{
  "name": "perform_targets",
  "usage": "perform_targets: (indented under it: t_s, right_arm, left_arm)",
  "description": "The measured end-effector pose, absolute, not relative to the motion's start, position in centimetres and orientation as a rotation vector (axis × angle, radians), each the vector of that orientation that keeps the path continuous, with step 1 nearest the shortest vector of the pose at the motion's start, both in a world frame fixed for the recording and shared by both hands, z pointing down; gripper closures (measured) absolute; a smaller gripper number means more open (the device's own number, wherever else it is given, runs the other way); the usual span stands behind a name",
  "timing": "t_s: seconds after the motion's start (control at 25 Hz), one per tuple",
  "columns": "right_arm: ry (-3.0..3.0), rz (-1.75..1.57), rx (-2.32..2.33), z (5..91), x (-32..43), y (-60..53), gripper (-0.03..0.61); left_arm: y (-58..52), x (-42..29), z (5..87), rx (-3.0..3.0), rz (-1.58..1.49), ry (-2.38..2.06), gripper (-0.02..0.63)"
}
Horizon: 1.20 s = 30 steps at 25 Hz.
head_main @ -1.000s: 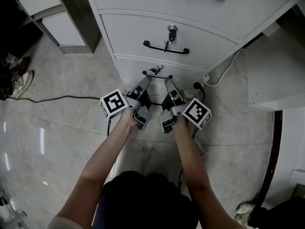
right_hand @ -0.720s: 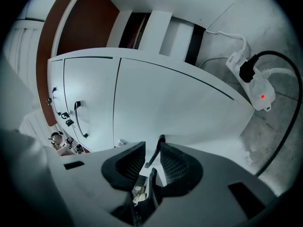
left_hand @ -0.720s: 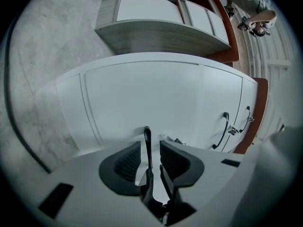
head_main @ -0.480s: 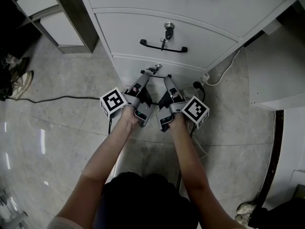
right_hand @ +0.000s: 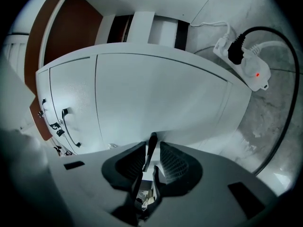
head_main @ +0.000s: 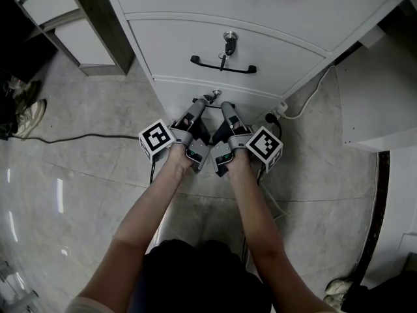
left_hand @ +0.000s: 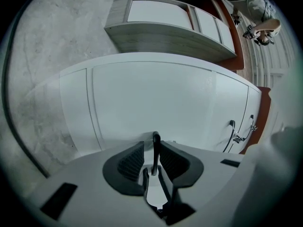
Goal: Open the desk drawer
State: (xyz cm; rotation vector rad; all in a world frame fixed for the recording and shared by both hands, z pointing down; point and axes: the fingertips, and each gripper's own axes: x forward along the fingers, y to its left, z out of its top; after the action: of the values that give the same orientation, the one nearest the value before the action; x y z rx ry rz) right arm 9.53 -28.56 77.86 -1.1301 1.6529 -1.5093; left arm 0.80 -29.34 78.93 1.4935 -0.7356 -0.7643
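Desk drawer (head_main: 251, 103): lowest front of the white cabinet (head_main: 273, 18), at the cabinet's bottom edge by the floor.

Head view: left gripper (head_main: 203, 104) and right gripper (head_main: 225, 107) sit side by side on its black handle (head_main: 214, 104), marker cubes outward, tips close together. The middle drawer (head_main: 176, 44) above has its own handle and a key (head_main: 229, 41) in the lock. A black cable (head_main: 78, 135) lies on the floor left of the cabinet. Jaw gap isn't readable from here.

Left gripper view: jaws narrow, pads clamped on the handle bar (left_hand: 155, 148), which stands upright between them. The drawer front (left_hand: 151, 98) fills most of the frame, with a grey side unit (left_hand: 165, 32) past the cabinet's edge.

Right gripper view: mirror case. Jaws narrow, closed onto the handle (right_hand: 151, 150), drawer front (right_hand: 156, 98) behind. A white power strip (right_hand: 246, 67) with a black plug (right_hand: 235, 51) lies on the floor by the cabinet's corner. Its red light shows here, not from the head.
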Motion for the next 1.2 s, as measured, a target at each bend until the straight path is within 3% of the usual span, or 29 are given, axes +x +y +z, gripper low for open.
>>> perform_targets:
  t_s: [0.16, 1.2]
  right_arm:
    - [1.640, -1.496, -1.131, 77.6, 9.6, -28.5, 0.515]
    - [1.646, -1.495, -1.150, 77.6, 9.1, -26.1, 0.523]
  left_arm:
    - [-29.4, 0.9, 78.1, 1.555, -0.742, -0.735, 0.571]
    - [-27.0, 0.6, 78.0, 1.554, -0.717, -0.720, 0.577]
